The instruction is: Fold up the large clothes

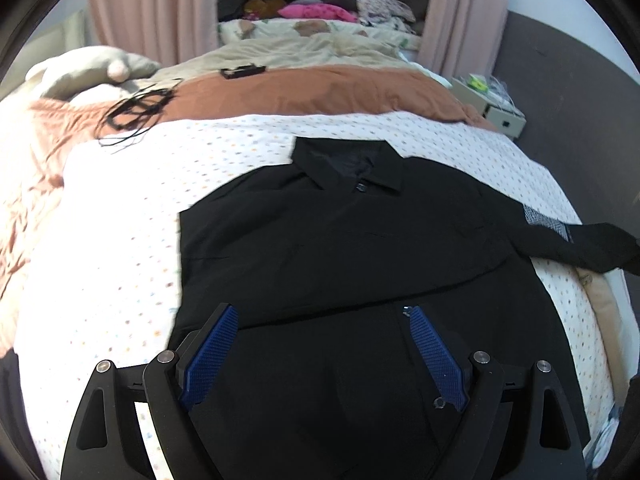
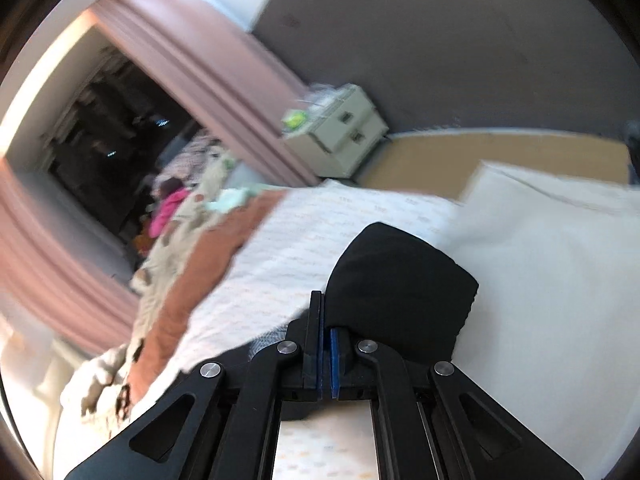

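A black collared jacket [image 1: 340, 240] lies front up on the white dotted bedsheet [image 1: 120, 220], its collar [image 1: 352, 168] toward the far side. My left gripper [image 1: 322, 312] hovers over the jacket's lower front, jaws wide open with nothing between the blue pads [image 1: 208, 356]. One sleeve [image 1: 592, 248], with a grey patch, stretches out to the right past the bed's edge. In the right wrist view my right gripper [image 2: 321, 300] is shut on the black sleeve end [image 2: 400, 280], which bulges out beside the closed fingers above the sheet [image 2: 320, 220].
A brown blanket [image 1: 320, 92] lies across the bed beyond the sheet, with tangled black cables [image 1: 136, 108] and a small black object [image 1: 243, 71] on it. A beige plush [image 1: 100, 68] sits far left. A bedside cabinet [image 1: 492, 104] stands by the grey wall. Pink curtains [image 1: 160, 12] hang behind.
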The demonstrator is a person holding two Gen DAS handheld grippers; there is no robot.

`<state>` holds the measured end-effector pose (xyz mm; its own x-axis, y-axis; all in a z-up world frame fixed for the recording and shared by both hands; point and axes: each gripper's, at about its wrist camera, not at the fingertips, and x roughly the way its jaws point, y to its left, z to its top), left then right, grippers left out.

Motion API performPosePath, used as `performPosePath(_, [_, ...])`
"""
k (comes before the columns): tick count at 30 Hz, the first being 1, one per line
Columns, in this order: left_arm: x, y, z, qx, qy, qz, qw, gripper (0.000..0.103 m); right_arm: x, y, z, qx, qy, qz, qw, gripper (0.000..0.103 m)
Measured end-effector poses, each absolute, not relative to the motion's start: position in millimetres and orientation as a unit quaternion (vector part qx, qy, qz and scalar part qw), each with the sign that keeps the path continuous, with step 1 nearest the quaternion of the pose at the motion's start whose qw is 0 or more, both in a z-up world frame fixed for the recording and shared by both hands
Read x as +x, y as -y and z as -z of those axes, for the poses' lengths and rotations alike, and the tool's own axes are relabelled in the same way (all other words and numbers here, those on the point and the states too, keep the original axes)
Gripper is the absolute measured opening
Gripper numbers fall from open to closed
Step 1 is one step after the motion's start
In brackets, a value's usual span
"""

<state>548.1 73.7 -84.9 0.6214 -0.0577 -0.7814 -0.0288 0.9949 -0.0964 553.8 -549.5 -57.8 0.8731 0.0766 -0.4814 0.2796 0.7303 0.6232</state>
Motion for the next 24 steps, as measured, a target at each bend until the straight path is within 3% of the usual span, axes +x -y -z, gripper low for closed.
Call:
performPosePath(11, [507.9, -144.5, 71.4, -0.092, -0.408, -0.020, 0.908, 0.089, 589.5, 421.9, -61.4, 0.265, -0.222, -0.036, 0.938, 0.003])
performPosePath(24, [455.1, -251.6, 67.9, -0.197, -0.375, -0.089, 0.902, 0.089, 603.9, 289.7, -121.3, 0.199, -0.232, -0.122, 0.944, 0.003])
